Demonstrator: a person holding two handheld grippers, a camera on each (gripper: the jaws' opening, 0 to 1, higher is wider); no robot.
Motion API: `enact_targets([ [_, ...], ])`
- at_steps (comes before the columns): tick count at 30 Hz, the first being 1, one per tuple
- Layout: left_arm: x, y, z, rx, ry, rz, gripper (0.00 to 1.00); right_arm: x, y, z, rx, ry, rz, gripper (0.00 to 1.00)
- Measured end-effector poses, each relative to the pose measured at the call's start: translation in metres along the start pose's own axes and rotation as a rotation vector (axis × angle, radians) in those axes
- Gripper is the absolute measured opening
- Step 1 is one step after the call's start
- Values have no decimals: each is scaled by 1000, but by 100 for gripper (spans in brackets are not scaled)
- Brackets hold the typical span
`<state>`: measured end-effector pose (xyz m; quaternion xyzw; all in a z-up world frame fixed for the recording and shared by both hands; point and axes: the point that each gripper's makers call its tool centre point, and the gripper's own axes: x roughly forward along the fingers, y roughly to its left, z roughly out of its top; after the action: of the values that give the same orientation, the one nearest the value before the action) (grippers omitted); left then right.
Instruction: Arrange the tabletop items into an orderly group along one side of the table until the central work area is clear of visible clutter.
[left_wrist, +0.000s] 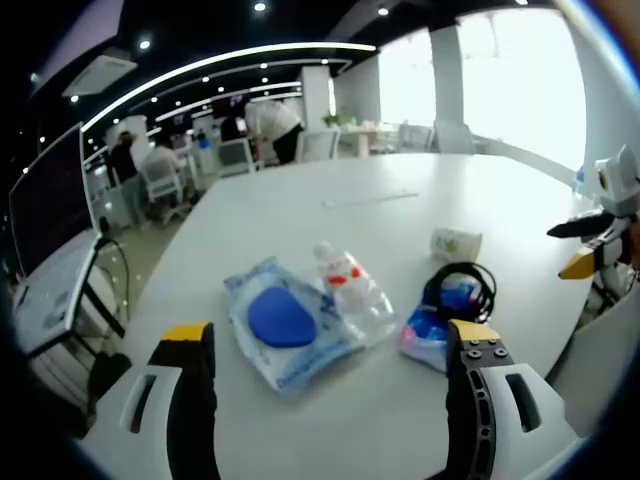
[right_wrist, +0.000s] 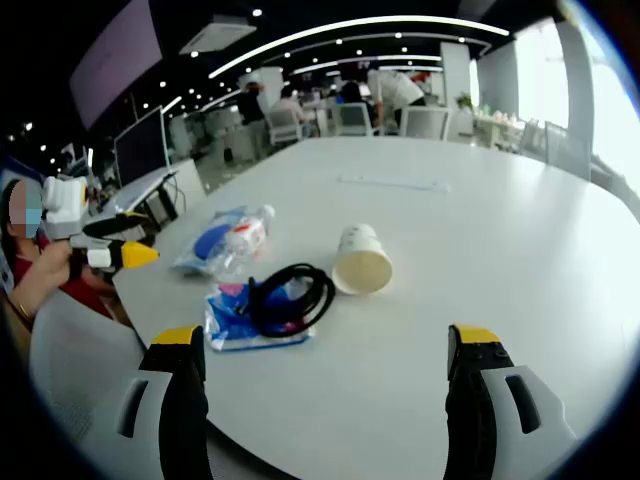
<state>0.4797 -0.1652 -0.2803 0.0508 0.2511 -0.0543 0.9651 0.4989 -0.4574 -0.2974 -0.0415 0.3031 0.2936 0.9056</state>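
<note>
Office desks, monitors and seated people fill the background behind a large white oval worktop (right_wrist: 480, 290). Near its edge lies a clear plastic bag holding a blue oval object (left_wrist: 282, 320), and just beside it a clear plastic bottle with a red-and-white label (left_wrist: 352, 285) lies on its side. Next to these sits a blue-and-pink plastic packet (right_wrist: 235, 318) with a coiled black cable (right_wrist: 290, 296) on top, and close by a white paper cup (right_wrist: 360, 260) is tipped over. Well behind them lies a thin white strip (right_wrist: 392, 183). Left gripper (left_wrist: 330, 345) and right gripper (right_wrist: 325, 350) hover over the worktop, jaws spread apart and grasping nothing.
</note>
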Motion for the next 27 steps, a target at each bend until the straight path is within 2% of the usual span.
enact_targets([
  [27, 0, 2, -2, -4, 13, 9, 91, 2, -1, -4, -26, 23, -5, 100],
])
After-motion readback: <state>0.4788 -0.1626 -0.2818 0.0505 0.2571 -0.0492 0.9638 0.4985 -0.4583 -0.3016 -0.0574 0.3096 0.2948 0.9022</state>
